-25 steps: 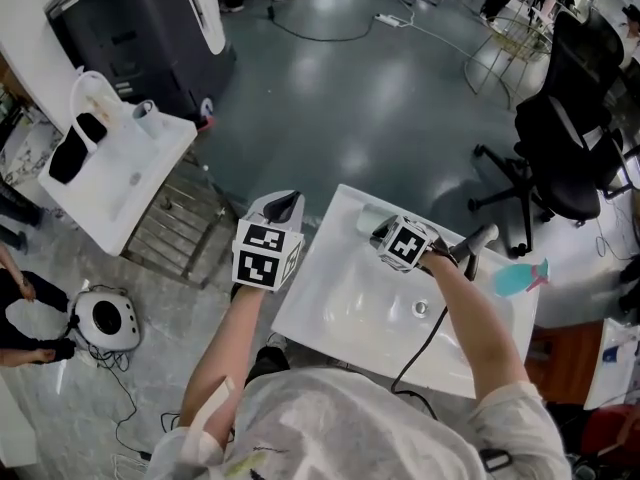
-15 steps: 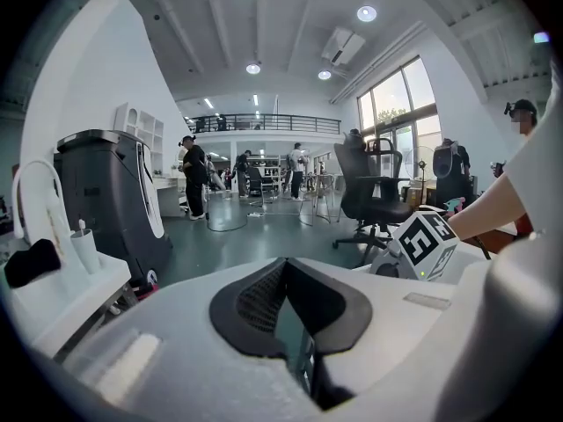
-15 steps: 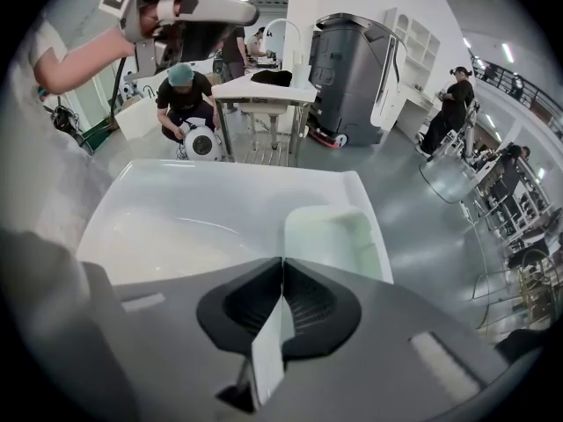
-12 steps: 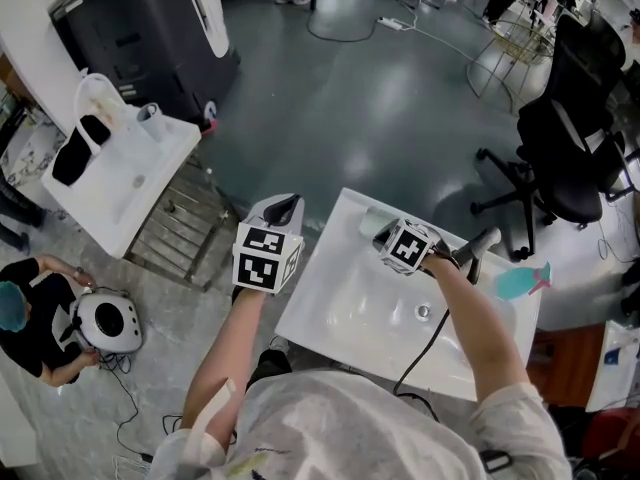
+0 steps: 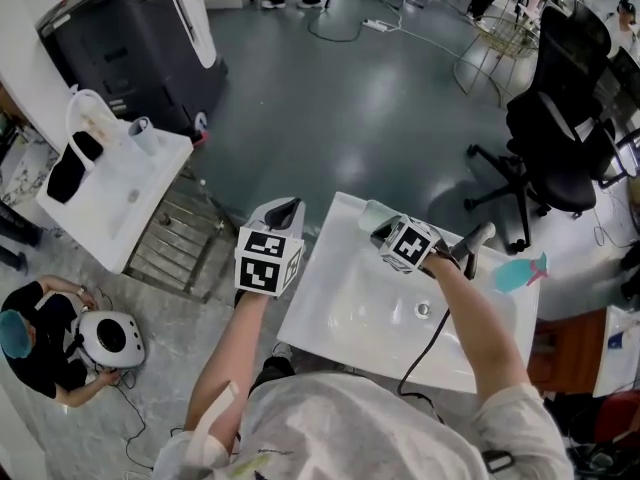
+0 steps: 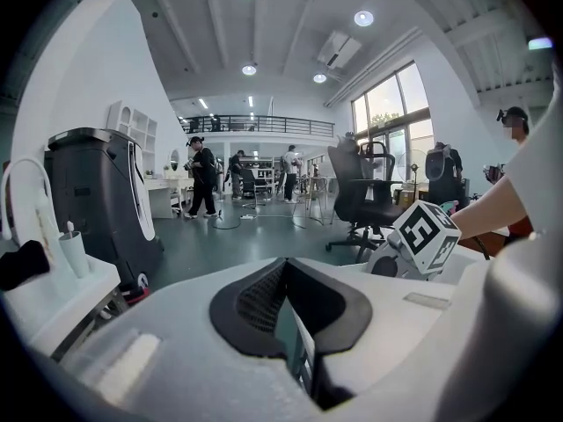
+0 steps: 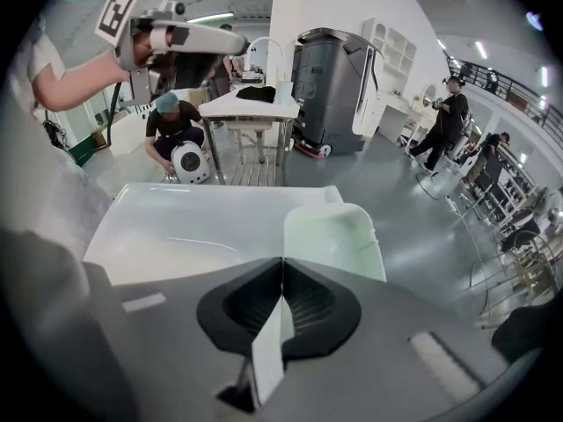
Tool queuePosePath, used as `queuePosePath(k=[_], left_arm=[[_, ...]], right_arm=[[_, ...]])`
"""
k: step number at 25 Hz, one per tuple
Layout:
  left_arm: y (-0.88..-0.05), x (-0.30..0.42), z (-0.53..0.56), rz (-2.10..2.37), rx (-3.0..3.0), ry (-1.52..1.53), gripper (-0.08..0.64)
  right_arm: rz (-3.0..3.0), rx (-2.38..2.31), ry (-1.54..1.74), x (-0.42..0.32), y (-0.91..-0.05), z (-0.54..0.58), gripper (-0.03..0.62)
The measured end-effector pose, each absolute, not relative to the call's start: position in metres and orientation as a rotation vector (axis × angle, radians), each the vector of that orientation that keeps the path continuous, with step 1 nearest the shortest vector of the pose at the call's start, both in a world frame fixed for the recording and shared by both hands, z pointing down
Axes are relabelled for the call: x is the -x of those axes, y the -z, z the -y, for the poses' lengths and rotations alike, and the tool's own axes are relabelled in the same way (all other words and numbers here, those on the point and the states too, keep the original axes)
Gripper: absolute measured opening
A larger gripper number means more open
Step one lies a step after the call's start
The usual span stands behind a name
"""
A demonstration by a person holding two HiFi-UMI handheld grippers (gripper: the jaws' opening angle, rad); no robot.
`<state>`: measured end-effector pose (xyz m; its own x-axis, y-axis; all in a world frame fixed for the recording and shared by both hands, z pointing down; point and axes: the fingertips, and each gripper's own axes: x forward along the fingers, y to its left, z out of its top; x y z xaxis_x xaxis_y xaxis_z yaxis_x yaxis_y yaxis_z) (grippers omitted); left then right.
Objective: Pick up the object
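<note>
Object point(image 5: 372, 215) point(image 7: 334, 236): pale green-white, rounded-square, shallow. It sits at the far corner of the white sink point(image 5: 330, 268), on the rim.

Right claw point(image 5: 385, 234) point(image 7: 282, 260): pressed together, tips right at the object's near edge. Whether they nip its rim cannot be told. The marker cube sits behind the claw, over the basin's far side.

Left claw point(image 5: 283, 208) point(image 6: 283, 266): pressed together, nothing in it. It is held just off the sink's left edge, over the floor, pointing away from the person.

Faucet point(image 5: 478, 238): on the sink's right edge, a teal item point(image 5: 520, 276) beside it.

Further out: black office chair point(image 5: 560, 138) beyond the sink's right side. A second white sink point(image 5: 120, 183) stands well to the left. A person point(image 5: 30, 343) crouches by a round white device point(image 5: 110, 338) on the floor.
</note>
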<state>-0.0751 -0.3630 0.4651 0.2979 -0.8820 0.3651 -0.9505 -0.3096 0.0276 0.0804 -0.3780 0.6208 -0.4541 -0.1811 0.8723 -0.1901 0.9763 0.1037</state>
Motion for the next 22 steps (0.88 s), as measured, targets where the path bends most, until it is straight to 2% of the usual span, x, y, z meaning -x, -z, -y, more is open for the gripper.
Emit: queuePosePath(k=[22], left_arm=[[-0.436, 0.027, 0.382, 1.523, -2.511, -0.400, 0.002]], right_arm=[[2.324, -0.735, -0.100, -0.095, -0.492, 0.391, 0.009]])
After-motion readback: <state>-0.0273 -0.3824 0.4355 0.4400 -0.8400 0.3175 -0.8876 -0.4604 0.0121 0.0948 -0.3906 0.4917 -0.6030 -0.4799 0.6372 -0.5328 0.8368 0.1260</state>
